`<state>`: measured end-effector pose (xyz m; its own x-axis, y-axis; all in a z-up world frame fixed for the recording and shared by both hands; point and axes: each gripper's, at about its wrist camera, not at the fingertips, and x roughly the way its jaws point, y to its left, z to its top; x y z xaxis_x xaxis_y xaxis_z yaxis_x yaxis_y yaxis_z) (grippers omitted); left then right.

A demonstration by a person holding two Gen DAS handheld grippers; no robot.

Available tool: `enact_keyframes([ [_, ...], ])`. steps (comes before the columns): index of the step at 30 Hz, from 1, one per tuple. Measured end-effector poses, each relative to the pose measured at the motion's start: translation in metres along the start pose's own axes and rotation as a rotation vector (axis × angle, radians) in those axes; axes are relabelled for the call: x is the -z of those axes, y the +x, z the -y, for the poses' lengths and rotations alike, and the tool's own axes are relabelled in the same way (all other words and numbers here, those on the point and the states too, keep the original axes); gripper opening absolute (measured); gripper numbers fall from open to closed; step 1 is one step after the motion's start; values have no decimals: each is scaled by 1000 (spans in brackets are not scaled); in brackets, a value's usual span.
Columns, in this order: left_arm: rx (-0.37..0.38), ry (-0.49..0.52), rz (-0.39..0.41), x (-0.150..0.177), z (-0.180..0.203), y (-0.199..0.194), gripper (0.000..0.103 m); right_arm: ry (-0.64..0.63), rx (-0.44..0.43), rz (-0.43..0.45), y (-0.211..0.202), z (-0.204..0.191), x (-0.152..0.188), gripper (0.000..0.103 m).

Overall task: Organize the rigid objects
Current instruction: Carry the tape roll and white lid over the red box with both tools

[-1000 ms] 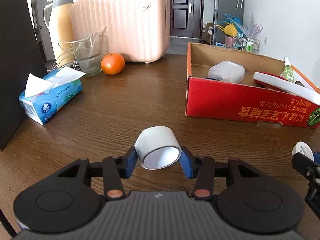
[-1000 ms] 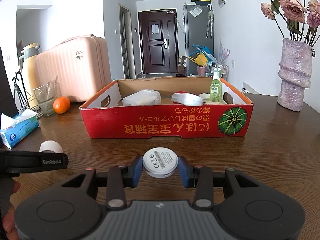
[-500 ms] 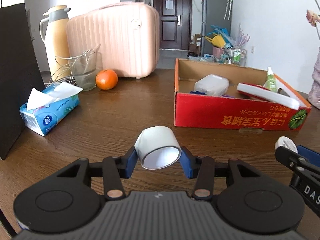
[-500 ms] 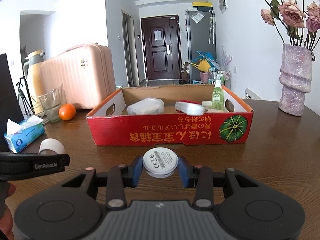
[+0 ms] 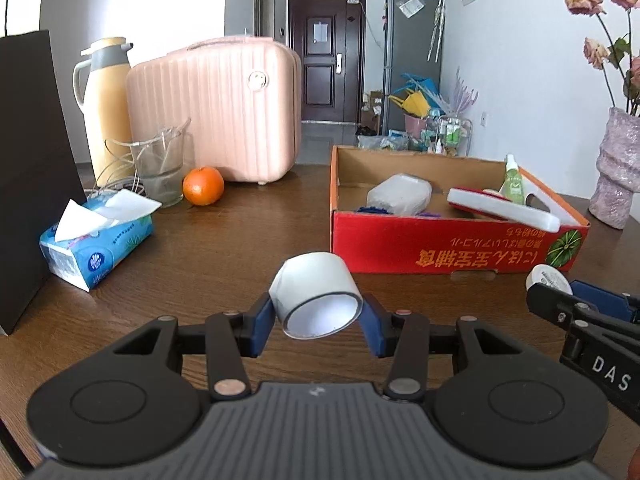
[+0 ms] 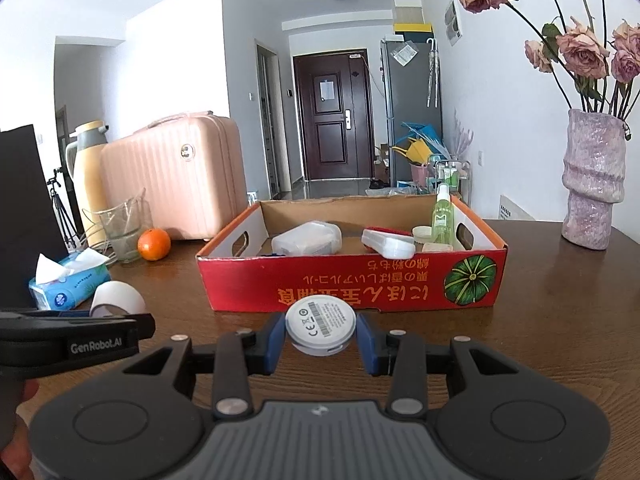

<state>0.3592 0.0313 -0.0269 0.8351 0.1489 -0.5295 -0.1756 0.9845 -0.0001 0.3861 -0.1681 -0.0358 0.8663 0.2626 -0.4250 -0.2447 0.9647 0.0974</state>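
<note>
My left gripper (image 5: 318,322) is shut on a white tape roll (image 5: 316,294), held above the brown table with its open end facing the camera. My right gripper (image 6: 320,340) is shut on a flat round white device (image 6: 321,329) whose label faces up. A red cardboard box (image 6: 352,286) lies just beyond both, and it holds a clear plastic case (image 6: 307,238), a white and red case (image 6: 388,242) and a green spray bottle (image 6: 442,216). In the left wrist view the right gripper with its round device (image 5: 546,278) shows at the right edge.
A blue tissue pack (image 5: 96,246), an orange (image 5: 203,186), a glass jug (image 5: 160,170), a yellow thermos (image 5: 106,102) and a pink suitcase (image 5: 216,108) stand at the left and back. A black board (image 5: 28,168) leans far left. A purple vase (image 6: 594,178) stands right.
Both grippers have risen a little with their loads. The box and the room behind now sit lower and farther in both views; the grips are unchanged.
</note>
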Motion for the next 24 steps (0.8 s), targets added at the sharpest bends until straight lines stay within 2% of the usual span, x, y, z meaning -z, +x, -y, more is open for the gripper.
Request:
enact_keyframes([
  [13,26,16,50,-17,23,-7,47,8,-1,92,-11,12,-20,38],
  [24,37,2,86,-41,46,7,47,35,31,152,4,42,-48,38],
])
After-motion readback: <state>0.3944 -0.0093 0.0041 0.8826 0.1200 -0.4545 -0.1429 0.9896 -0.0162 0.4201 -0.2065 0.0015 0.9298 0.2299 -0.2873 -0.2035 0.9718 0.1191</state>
